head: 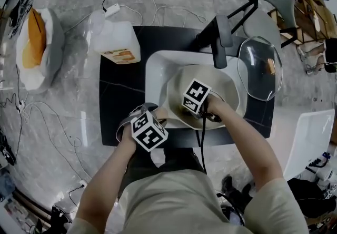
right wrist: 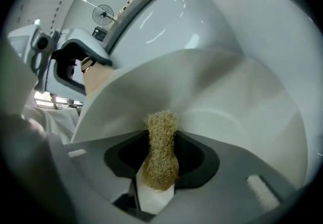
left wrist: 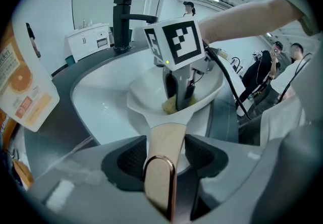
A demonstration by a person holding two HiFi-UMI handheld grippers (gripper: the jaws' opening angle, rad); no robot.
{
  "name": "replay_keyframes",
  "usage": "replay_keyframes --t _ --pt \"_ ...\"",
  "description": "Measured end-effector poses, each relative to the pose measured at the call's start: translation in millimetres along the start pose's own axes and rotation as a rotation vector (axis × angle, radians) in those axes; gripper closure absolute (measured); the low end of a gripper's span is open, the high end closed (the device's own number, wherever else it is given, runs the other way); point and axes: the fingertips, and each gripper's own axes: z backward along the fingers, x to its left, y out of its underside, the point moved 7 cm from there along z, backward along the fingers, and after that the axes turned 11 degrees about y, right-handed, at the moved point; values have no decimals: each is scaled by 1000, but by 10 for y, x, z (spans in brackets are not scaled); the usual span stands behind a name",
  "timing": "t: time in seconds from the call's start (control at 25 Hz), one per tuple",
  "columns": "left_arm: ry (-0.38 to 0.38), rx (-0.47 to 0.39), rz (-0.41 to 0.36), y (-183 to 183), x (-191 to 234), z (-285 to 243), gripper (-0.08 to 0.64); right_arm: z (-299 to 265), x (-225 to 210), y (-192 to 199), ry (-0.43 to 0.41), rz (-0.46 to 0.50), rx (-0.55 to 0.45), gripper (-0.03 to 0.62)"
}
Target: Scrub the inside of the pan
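The pan [head: 227, 92] sits tilted in the white sink [head: 158, 64], which is set into the dark counter [head: 116, 96], with its pale handle [left wrist: 164, 142] pointing back toward me. My left claw [left wrist: 164, 156] is clamped on that handle, one pad on each side of it. My right claw [right wrist: 161, 160] is down inside the bowl of the pan, pinched on a straw-coloured fibrous scrubber [right wrist: 160, 150] whose tuft sticks out past the jaws toward the white wall.

To do this step well, I judge that I should hold the handle firm so the pan cannot swivel. I would press the tuft flat on the inner surface and work in overlapping circles from floor to wall. The stroke should be short so the jaws themselves never scrape the coating.

From the head view, the marker cube and my hand cover the spot where the scrubber meets the pan. In the right gripper view I cannot tell whether the tuft is pressed on or just off the wall. I also cannot make out water, soap or any soil. The black faucet [head: 221, 38] and a glass lid [head: 258, 67] stand clear behind.
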Motion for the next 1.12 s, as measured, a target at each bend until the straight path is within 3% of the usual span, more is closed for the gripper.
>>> replay_keyframes --t 0.2,0.36,0.56,0.72,0.92,1.12 --pt "1 -4 -2 4 -2 5 313 -98 -285 -221 172 -72 -86 431" --pt "4 -10 -3 4 5 23 313 -75 -559 -233 356 -76 -96 431" --pt "42 1 29 5 23 26 313 26 -854 76 580 20 73 431" --pt "59 -19 38 -13 30 65 313 286 -867 283 610 -19 23 430" --pt "-34 -121 -25 19 -21 158 313 759 -634 519 580 -101 -165 430" --pt "-70 -202 10 -69 -42 391 311 1199 -315 732 588 -120 -346 430"
